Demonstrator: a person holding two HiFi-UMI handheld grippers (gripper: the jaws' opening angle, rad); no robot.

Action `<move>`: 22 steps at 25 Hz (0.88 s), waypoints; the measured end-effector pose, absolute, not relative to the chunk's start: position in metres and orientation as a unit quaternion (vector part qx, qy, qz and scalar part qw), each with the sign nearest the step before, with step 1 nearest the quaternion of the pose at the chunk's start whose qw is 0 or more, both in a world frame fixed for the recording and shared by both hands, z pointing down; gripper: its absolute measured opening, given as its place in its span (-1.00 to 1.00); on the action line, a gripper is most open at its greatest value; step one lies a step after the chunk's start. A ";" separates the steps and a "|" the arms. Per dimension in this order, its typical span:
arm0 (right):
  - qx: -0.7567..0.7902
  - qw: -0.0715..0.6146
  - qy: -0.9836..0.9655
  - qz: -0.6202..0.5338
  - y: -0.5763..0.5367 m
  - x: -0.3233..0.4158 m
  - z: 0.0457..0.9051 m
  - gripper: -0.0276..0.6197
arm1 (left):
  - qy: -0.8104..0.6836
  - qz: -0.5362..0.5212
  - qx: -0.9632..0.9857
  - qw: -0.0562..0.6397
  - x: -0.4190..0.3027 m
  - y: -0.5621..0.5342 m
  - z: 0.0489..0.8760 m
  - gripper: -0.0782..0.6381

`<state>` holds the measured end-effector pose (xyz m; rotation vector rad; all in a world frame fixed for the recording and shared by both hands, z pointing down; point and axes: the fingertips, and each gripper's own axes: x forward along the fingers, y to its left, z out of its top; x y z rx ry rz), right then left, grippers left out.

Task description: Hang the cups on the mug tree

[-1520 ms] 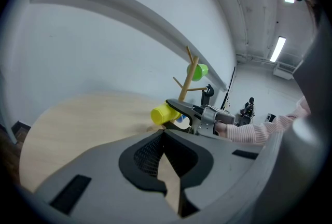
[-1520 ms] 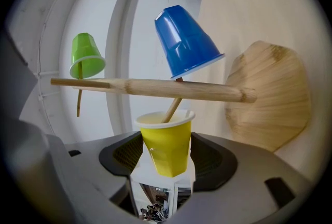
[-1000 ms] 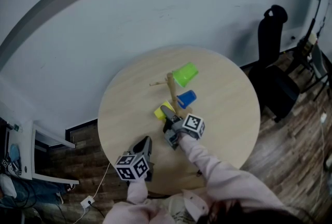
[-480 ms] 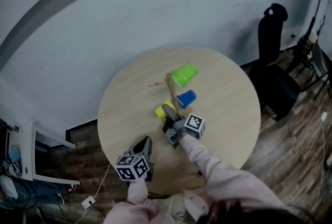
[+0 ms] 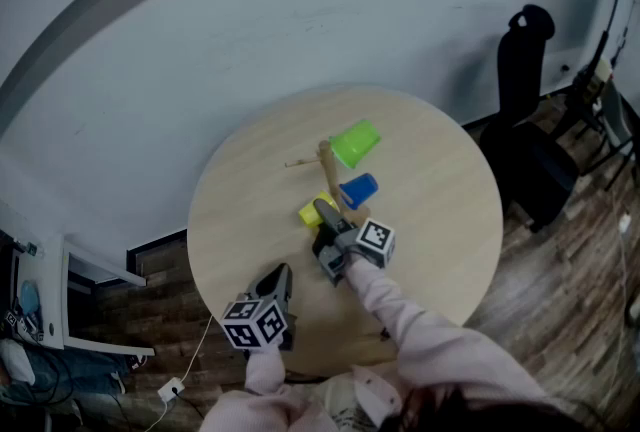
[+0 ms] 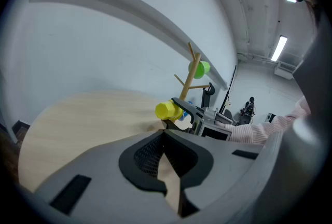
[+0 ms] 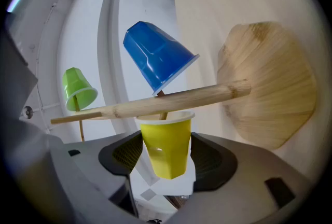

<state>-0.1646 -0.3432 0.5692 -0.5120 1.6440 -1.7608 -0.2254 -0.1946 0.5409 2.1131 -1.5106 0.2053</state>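
At the near edge of the round table [image 5: 440, 220], the left gripper [image 5: 284, 270] rests idle with its jaws drawn together on nothing. Just beyond it, toward the table's centre, the right gripper [image 5: 322, 213] clasps a yellow cup [image 7: 165, 148] across its side walls. Its ribbed pads [image 7: 123, 154] stand wide, one on each flank, and the cup's mouth is turned to the trunk of the wooden mug tree [image 7: 171, 101], just beside a peg. The cup looks like thin plastic: light, smooth and apt to buckle under a hard squeeze. A gentle hold low on the walls, clear of the rim, seems the safest way to carry it. Past the trunk a blue cup [image 7: 155, 59] already hangs mouth-down on its peg. A green cup [image 7: 78, 88] sits on a farther branch, toward the table's far edge.
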 end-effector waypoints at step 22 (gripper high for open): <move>-0.207 0.346 0.620 -0.673 -0.342 -0.160 0.574 0.23 | -0.559 0.078 0.781 0.269 -0.225 -0.191 0.545 -0.79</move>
